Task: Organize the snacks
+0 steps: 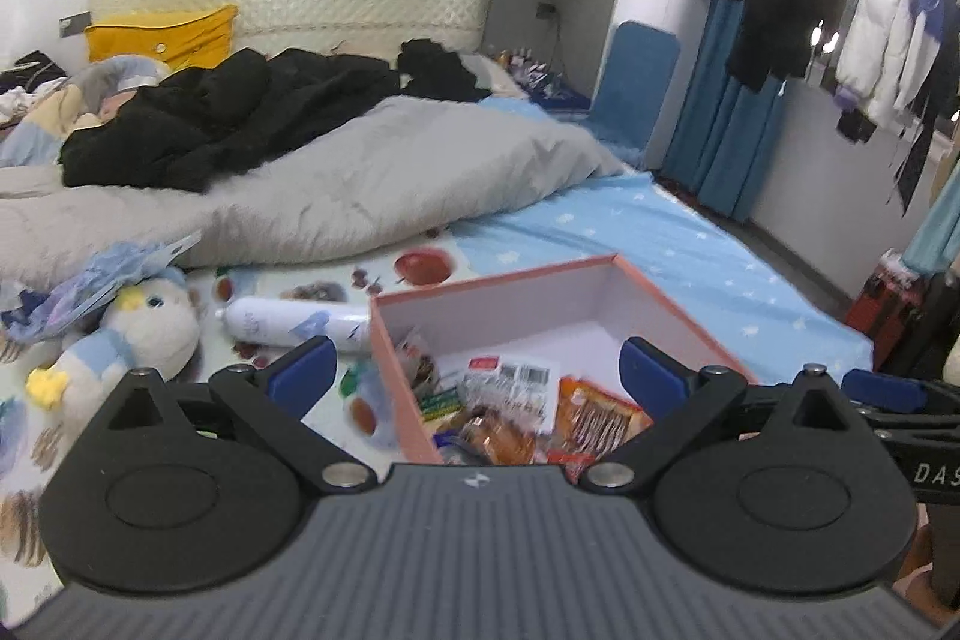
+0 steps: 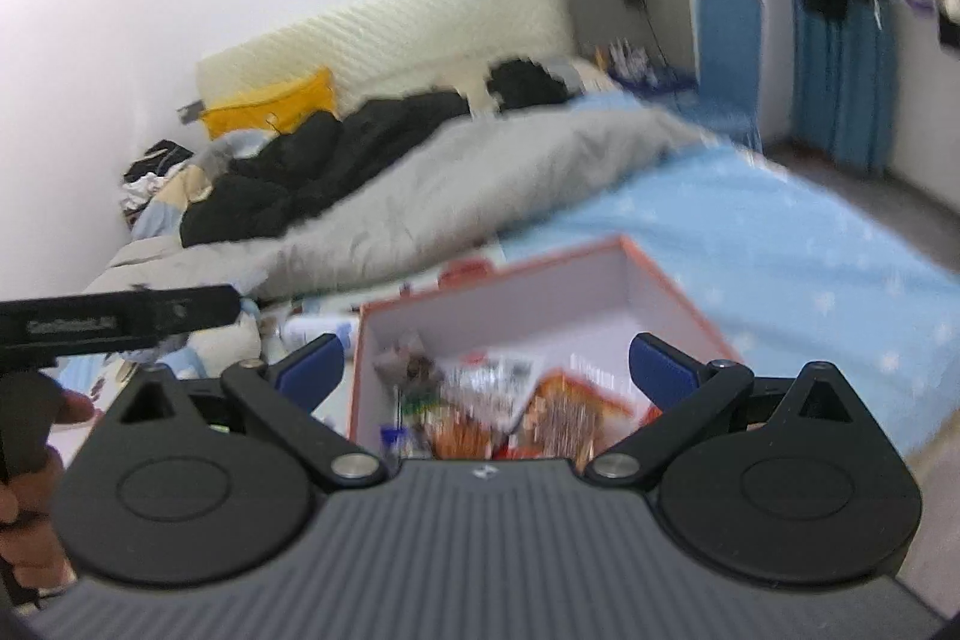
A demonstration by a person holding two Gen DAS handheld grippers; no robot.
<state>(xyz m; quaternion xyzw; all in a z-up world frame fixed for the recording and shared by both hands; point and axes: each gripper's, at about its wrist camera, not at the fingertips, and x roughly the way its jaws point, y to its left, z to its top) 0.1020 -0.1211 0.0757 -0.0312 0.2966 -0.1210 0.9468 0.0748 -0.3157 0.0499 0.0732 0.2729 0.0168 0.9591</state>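
- Claws first: left gripper (image 1: 474, 370) spread wide, nothing between its blue pads; right gripper (image 2: 486, 367) likewise spread and empty. Both hang above the near end of the box (image 1: 672, 304).
- Snack packets (image 1: 528, 412) lie heaped in the near half of the box, the orange packet (image 1: 600, 421) to the right, a white barcode packet (image 1: 522, 382) in the middle. Far half of the box bare.
- Right wrist view is smeared, so that hand is probably moving; judged risk: a fast descent could land a finger on the box wall rather than on a packet.
- Box sits on soft bedding (image 1: 660, 232); a push on its rim could likely tip or slide it.
- Packets overlap and look slick; a pinch on one may drag a neighbour out, or slip off a flat face.
- Both grippers crowd the same near end; the left one's arm shows at the left of the right view. Collision possible if both reach in together.
- White bottle (image 1: 288, 322) and plush toy (image 1: 120, 340) lie left of the box, just beside it; a wide swing left could knock them.
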